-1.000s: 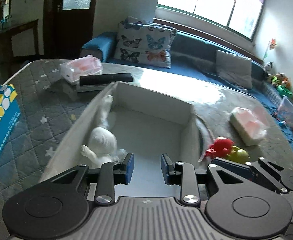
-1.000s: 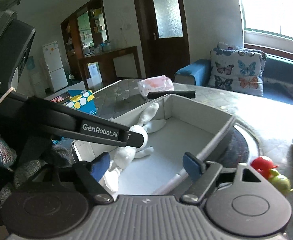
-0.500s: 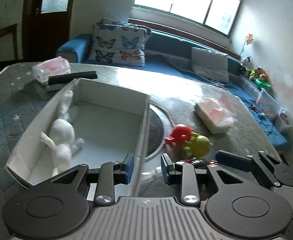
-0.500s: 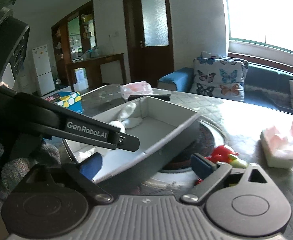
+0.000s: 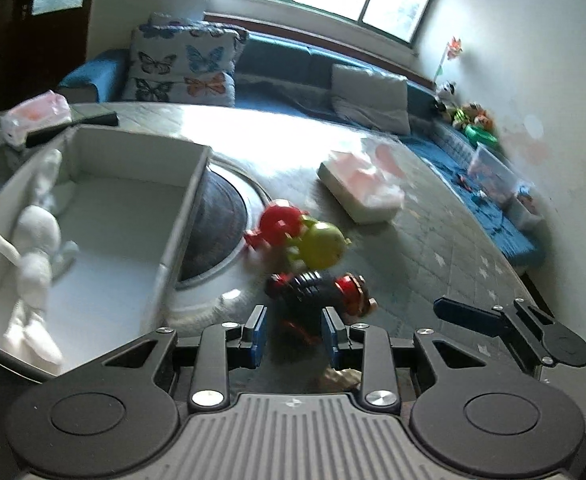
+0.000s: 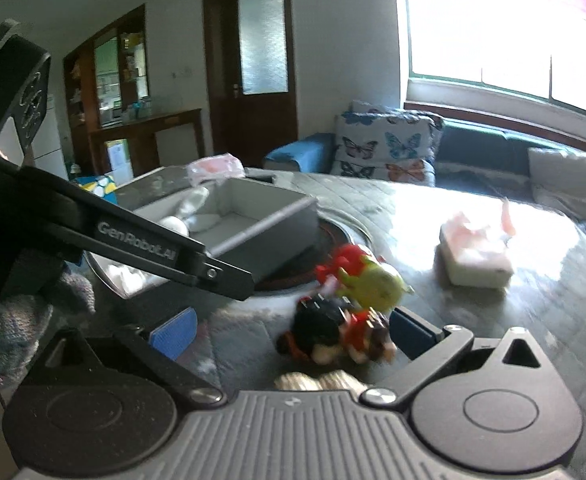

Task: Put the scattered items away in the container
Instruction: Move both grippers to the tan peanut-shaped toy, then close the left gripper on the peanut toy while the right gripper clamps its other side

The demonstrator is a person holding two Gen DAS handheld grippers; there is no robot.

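A white plush rabbit (image 5: 33, 248) lies along the left wall of the grey box (image 5: 181, 216) on the quilted surface (image 5: 433, 248). Right of the box sit a red toy (image 5: 279, 226), a green toy (image 5: 321, 245) and a black-and-red toy (image 5: 317, 290) — touching. The left tool (image 5: 293, 334) stands narrowly apart, gripping nothing. The right tool (image 6: 289, 332) has just been opening — wide, black-and-red toy between, untouched. A tissue pack (image 5: 359, 190) lies farther right.
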